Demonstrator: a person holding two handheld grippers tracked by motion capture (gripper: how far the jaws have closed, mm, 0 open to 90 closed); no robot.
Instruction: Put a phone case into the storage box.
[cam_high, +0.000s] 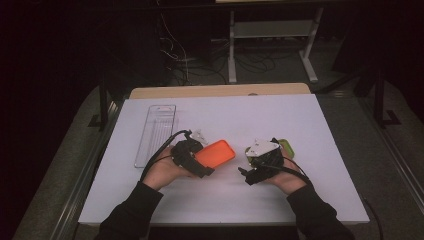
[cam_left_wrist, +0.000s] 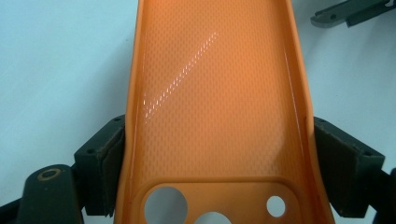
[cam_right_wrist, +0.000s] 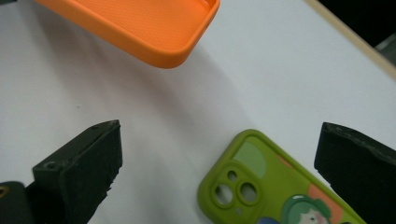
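Here, the left gripper (cam_high: 200, 159) is holding an orange phone case (cam_high: 216, 153) near the middle of the white table (cam_high: 320, 190), its jaws pressing on the two long sides of the case close to the camera holes, as the left gripper view is showing (cam_left_wrist: 215, 107). The case is lying hollow side up and appears lifted a little, judging by the shadow under it in the right gripper view (cam_right_wrist: 140, 23). The right gripper (cam_high: 252, 172) is hovering with its jaws spread wide and holding nothing; a green phone case (cam_right_wrist: 275, 186) with a cartoon figure on its back is lying on the table between them, at about four o'clock from the orange one and near it. So the work seems to be at an early stage: one case is picked up, the green one is not yet gripped, and where either is going cannot be told. A clear plastic tray (cam_high: 156, 135) is resting at ten o'clock from the orange case, near the table's left edge, and looks to be holding nothing.
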